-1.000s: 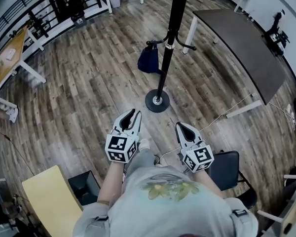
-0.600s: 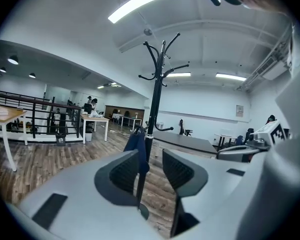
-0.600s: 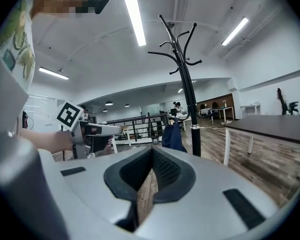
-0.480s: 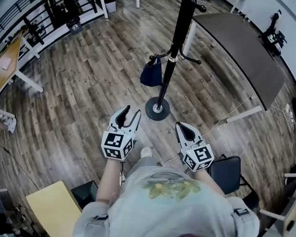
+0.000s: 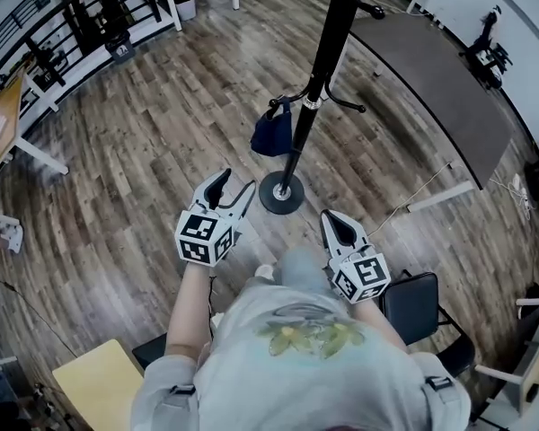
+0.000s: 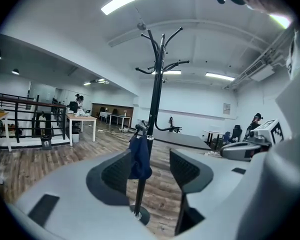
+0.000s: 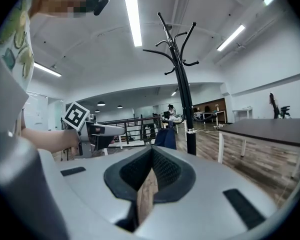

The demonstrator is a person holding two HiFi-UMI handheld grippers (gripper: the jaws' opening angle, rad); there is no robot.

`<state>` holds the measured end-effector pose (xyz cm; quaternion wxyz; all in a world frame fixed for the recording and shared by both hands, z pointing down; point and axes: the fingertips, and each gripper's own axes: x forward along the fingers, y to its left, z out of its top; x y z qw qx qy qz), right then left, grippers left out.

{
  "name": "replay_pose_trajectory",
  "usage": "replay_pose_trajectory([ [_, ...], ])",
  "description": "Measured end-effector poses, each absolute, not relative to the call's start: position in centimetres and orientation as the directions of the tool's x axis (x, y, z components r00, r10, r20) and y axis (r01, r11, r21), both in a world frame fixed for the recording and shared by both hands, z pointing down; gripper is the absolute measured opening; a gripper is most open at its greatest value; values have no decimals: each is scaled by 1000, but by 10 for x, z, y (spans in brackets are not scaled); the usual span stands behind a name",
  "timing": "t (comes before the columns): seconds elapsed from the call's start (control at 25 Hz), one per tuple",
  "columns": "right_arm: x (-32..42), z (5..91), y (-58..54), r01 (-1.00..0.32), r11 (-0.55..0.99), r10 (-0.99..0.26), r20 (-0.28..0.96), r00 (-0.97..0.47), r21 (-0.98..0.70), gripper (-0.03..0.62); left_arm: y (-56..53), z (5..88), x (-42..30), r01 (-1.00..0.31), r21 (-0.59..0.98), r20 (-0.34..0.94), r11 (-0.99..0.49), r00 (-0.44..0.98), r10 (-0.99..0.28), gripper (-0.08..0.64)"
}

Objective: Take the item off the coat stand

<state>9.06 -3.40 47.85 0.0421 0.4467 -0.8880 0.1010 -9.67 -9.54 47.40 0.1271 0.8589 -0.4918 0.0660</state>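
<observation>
Now: navy cloth bag [image 5: 272,134] hangs on low hook of coat stand [image 5: 316,79], well ahead of me. Looks soft, light, floppy; I'd pinch near top loop. Left claw [image 5: 235,184] just been opening, wide, empty; right claw [image 5: 334,221] closed, empty.

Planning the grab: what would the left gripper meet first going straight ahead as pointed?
Probably the dark blue bag on the coat stand, seen between the jaws of the left gripper, which have just been opening, empty; depth unclear.

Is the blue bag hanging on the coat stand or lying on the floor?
Hanging: the blue bag dangles from a low hook on the coat stand.
</observation>
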Motion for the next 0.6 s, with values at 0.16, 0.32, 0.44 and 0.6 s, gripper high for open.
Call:
replay_pose_trajectory([
  [0.16,97,483,-38,-812,566,-794,168,-584,-143,6,-111,479,-99,-845,153,238,-513,536,-810,252],
  [0.32,98,486,-48,-816,558,-799,168,-578,-154,6,-124,482,-100,-842,132,252,-523,539,-804,252],
  [0.44,94,488,-60,-812,563,-795,170,-583,-153,6,-132,485,-94,-832,117,257,-542,552,-793,252],
  [0.6,84,491,-83,-804,574,-786,170,-595,-156,6,-153,491,-91,-823,111,267,-558,565,-781,252],
])
